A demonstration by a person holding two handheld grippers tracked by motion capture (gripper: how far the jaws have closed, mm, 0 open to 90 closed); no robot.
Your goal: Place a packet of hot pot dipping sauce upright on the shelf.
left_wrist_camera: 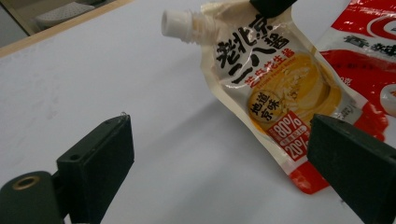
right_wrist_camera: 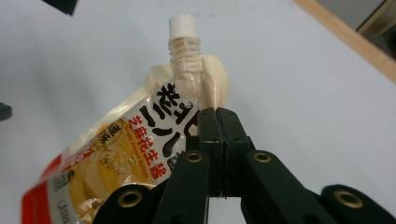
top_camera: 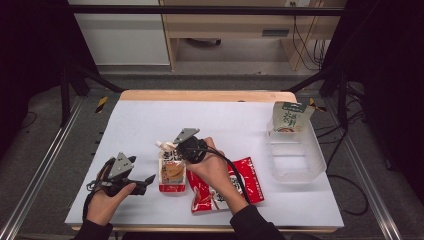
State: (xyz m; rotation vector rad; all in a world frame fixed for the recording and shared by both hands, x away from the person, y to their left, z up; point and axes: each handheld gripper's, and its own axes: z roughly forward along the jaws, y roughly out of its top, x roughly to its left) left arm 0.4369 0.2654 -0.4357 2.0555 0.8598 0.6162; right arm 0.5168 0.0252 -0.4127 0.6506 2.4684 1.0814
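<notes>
Cream-coloured, the spouted sauce pouch (right_wrist_camera: 140, 140) hangs by its top edge from the right gripper (right_wrist_camera: 219, 126), whose jaws pinch it just below the white cap (right_wrist_camera: 182, 24), above the white table (top_camera: 140, 125). Beside it, the left gripper (top_camera: 145, 181) rests with jaws spread around nothing, and a red packet (top_camera: 247, 182) lies under the right forearm.

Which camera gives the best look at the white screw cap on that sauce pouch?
The right gripper view: the cap stands sharp and centred above the right claw, shut on the sauce pouch. The left gripper view shows it tilted near the top edge; in the high view it is tiny.
</notes>
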